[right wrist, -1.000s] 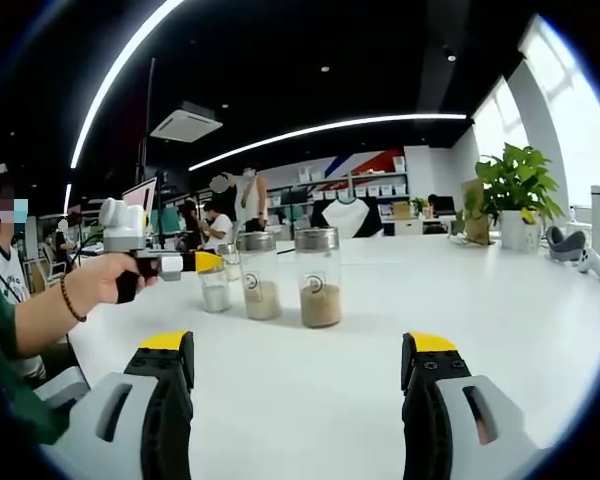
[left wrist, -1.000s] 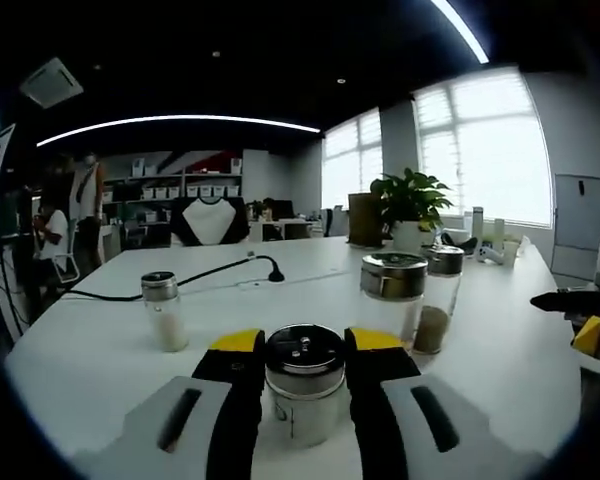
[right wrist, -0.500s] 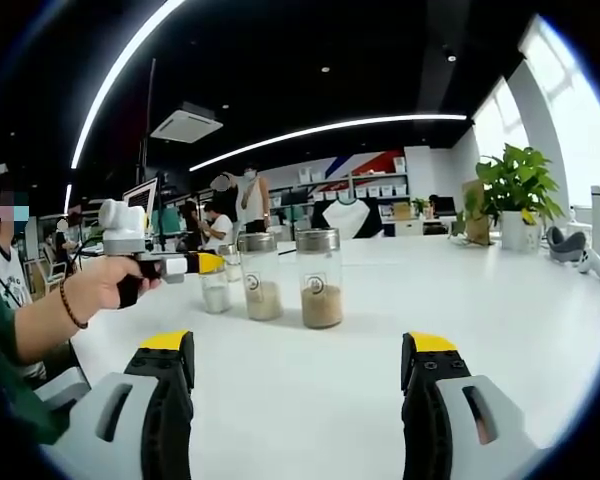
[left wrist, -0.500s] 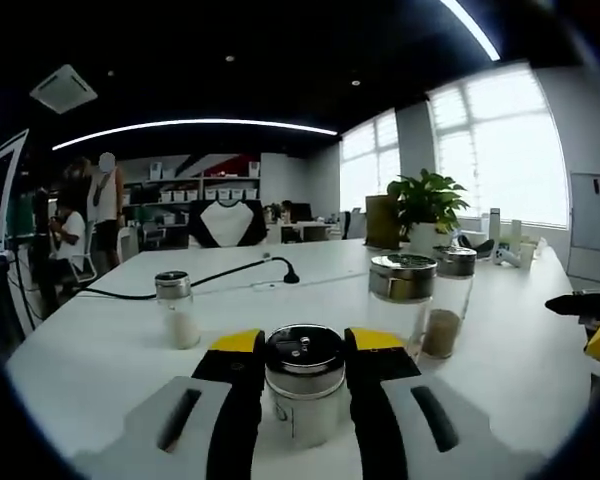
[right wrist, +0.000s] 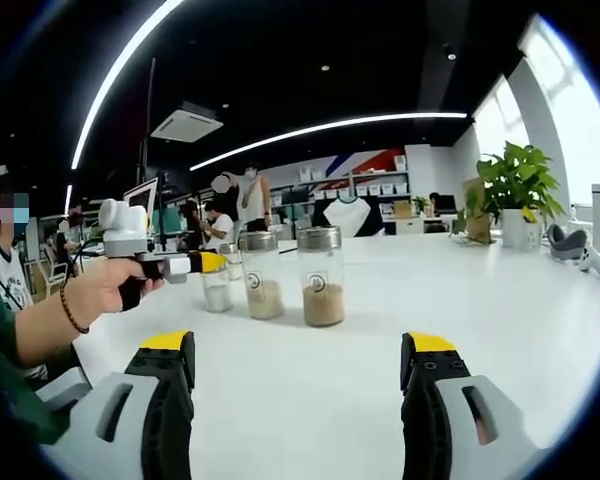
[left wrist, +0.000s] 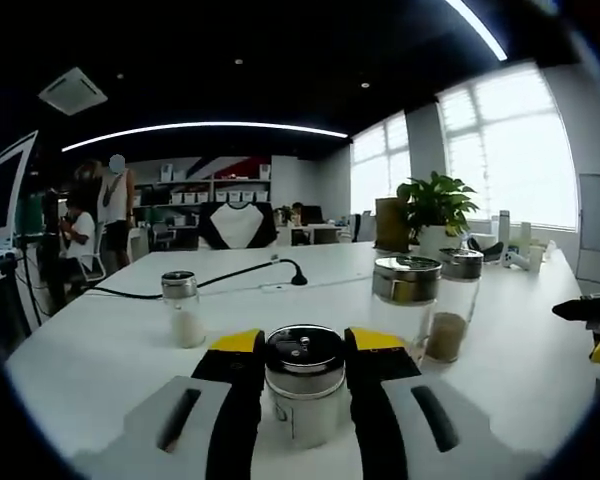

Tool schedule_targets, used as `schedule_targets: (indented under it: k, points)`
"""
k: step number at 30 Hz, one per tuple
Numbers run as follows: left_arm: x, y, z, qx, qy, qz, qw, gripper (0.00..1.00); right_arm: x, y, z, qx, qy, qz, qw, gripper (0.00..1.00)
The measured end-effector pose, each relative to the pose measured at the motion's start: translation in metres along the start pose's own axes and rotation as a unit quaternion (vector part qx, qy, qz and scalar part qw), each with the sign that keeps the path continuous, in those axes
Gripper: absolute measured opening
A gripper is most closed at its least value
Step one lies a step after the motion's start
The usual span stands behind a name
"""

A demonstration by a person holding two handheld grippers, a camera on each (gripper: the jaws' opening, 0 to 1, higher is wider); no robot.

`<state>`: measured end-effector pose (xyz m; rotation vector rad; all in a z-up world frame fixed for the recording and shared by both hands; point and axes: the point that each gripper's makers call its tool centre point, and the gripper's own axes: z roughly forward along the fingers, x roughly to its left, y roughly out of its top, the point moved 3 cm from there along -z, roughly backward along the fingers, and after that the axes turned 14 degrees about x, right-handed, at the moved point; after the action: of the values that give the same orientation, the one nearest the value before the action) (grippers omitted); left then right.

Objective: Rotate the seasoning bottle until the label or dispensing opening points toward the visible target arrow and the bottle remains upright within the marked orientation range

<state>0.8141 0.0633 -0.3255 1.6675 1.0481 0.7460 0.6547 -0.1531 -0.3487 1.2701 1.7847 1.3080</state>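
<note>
White tabletop [left wrist: 90, 350] runs wide across an open office, with a potted plant [left wrist: 435, 205] by the bright windows and a black cable [left wrist: 210, 278] trailing over the far side. Close in, the left gripper [left wrist: 305, 350] has its yellow-tipped jaws closed against both sides of the seasoning bottle [left wrist: 304, 385], which stands upright on the table with its perforated metal lid facing the camera. A small shaker [left wrist: 184, 309] stands off to one side, and two taller jars [left wrist: 425, 310] stand near on the other. In the right gripper view the right gripper [right wrist: 300, 365] hangs with its jaws spread wide over bare table, holding nothing, while the person's hand [right wrist: 105, 290] carries the other tool beside those jars [right wrist: 290, 288].

No target arrow or marked range is clear in either view, and the bottle's label is mostly hidden behind the jaws, so the heading probably has to be read from the lid holes. The turn looks best done slowly about the bottle's own upright axis, with the base flat on the table and the squeeze even so it neither tips nor slips. Swinging wide risks clipping the nearer tall jar.
</note>
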Motion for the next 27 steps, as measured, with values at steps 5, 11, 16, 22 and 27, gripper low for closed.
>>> schedule_targets:
  k: [5,11,16,22,27]
  points:
    - [0.003,0.004,-0.005,-0.013,0.007,0.006,0.9999,0.42,0.0,-0.001,0.001,0.002,0.001,0.001,1.0,0.86]
    - [0.009,0.009,-0.008,-0.018,0.002,0.013,0.9998,0.44,0.002,-0.002,0.001,0.005,0.004,0.001,1.0,0.86]
    - [0.001,0.006,-0.012,0.0,-0.049,0.015,0.9987,0.42,0.0,-0.002,0.0,0.005,-0.001,0.004,1.0,0.86]
    - [0.001,0.01,-0.02,-0.005,-0.074,0.031,0.9967,0.45,-0.002,-0.001,-0.001,0.004,-0.004,0.005,1.0,0.86]
    - [0.012,0.014,-0.016,-0.008,-0.109,0.039,0.9933,0.47,0.0,0.001,-0.002,0.002,-0.001,0.001,1.0,0.86]
